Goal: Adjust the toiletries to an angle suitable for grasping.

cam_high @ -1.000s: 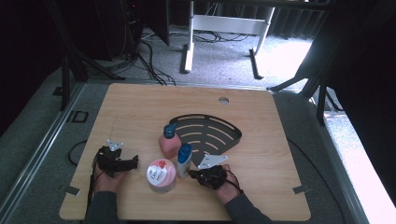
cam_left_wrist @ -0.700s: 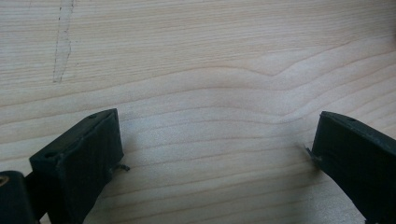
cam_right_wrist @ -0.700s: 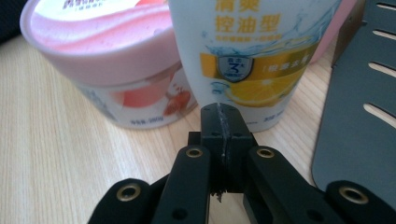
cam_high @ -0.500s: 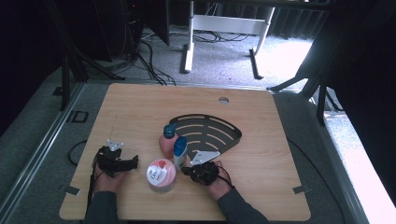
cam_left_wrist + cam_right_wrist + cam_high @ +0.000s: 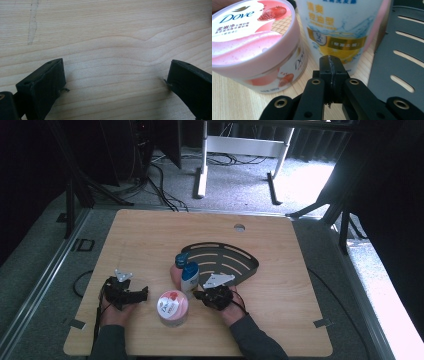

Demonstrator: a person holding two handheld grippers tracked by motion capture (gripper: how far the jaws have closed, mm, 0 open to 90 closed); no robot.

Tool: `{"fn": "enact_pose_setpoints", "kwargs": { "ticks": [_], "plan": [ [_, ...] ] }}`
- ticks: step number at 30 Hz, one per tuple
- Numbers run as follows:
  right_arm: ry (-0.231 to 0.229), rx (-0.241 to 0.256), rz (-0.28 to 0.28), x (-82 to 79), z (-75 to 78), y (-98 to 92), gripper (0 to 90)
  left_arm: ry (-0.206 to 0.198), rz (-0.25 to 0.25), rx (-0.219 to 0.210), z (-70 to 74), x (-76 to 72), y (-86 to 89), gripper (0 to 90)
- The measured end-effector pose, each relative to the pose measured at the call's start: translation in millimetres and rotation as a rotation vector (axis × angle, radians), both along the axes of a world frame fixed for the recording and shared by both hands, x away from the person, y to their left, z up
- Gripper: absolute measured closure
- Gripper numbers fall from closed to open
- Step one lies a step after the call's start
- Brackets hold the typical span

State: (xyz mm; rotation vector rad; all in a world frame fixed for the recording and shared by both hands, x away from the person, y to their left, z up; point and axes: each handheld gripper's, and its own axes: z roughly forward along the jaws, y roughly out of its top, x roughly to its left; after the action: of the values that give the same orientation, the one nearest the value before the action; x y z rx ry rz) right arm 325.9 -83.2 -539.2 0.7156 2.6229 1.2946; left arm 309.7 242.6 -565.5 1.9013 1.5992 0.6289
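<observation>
A light wooden desk (image 5: pixel 150 235) with rounded corners is seen from above, and a small round hole (image 5: pixel 239 227) is cut near its 12 o'clock edge. Grey tape bits are stuck down at about 8 o'clock (image 5: pixel 76 324) and 4 o'clock (image 5: pixel 322 323). Up close in the left gripper view, wavy grain and a pale scuff (image 5: pixel 32 25) can be made out at 11 o'clock. Grey carpet floor (image 5: pixel 235 190) is spread beyond the desk. A white metal frame (image 5: pixel 240 145) is parked at 12 o'clock, black cables (image 5: pixel 160 185) are tangled at 11, and black stand legs (image 5: pixel 320 207) are splayed at 2. A metal rail (image 5: pixel 45 285) is run along the 9 o'clock side.
</observation>
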Motion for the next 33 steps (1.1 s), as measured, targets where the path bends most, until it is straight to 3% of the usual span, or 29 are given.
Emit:
{"fn": "enact_pose_setpoints", "kwargs": {
  "ticks": [21, 25, 29, 33],
  "plan": [
    [-0.025, -0.002, -0.029, 20.5, 4.6, 17.5, 90.0, 0.000, 0.000, 0.000, 0.0, 0.0, 0.0, 2.1],
    [-0.023, 0.004, -0.060, 25.6, 5.6, 16.9, 90.0, 0.001, 0.004, 0.000, 0.1, 0.1, 0.2, 2.1],
    [-0.029, -0.019, -0.094, 29.3, 5.6, 4.8, 90.0, 0.001, 0.006, 0.000, 0.1, -0.1, -0.1, 2.1],
    [-0.002, -0.037, -0.146, 33.0, -1.1, -16.7, 90.0, -0.001, 0.006, 0.000, 0.0, -0.5, -0.7, 2.1]
  ]
}}
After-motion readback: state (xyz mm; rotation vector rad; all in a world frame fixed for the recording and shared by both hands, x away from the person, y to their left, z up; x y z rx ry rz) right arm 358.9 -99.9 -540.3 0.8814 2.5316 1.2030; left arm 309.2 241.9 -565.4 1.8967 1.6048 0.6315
